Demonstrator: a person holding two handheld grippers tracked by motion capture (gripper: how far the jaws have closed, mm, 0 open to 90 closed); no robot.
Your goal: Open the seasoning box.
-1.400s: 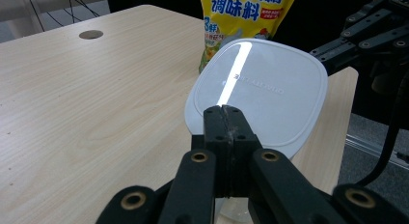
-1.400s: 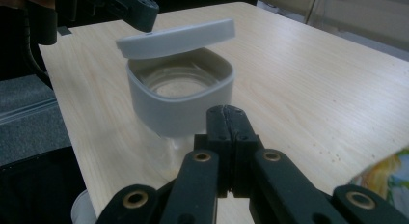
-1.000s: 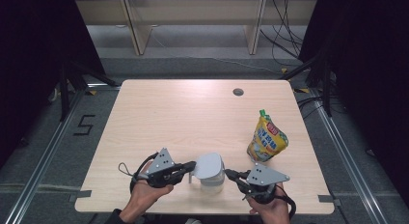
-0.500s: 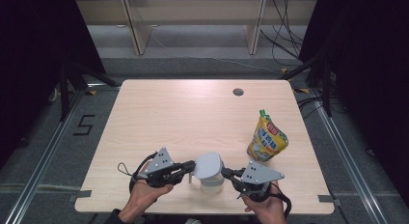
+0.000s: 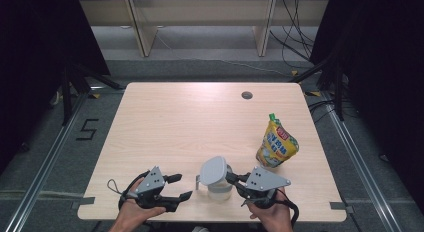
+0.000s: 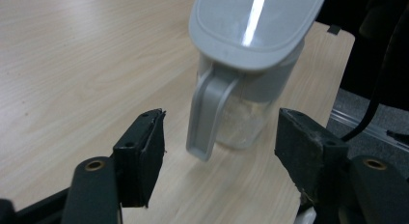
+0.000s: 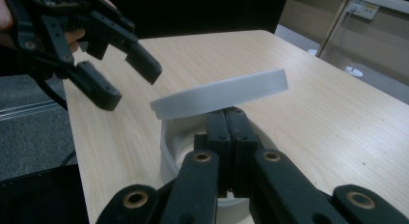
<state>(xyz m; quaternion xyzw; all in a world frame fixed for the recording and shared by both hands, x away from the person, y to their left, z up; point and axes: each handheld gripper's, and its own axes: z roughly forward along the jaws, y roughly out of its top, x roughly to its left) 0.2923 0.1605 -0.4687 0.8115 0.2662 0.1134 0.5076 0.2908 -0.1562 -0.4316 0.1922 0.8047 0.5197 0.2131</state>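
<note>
Jug (image 5: 216,179) — bench's near edge, lid tilted up; rigid, light plastic, best taken by the handle (image 6: 205,113). Left tool (image 5: 179,187) spread, jaws just opened, empty. Right tool (image 7: 226,122) pressed together at the rim.

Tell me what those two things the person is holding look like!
Each hand-held gripper is black with two chunky jaws ending in flat, dark pads. The left hand-held gripper and the right hand-held gripper each carry a grey three-cornered plate on top, and a black cable loops from the back. Small brass-coloured rings sit at the jaw joints. No sleeves are in sight.
</note>
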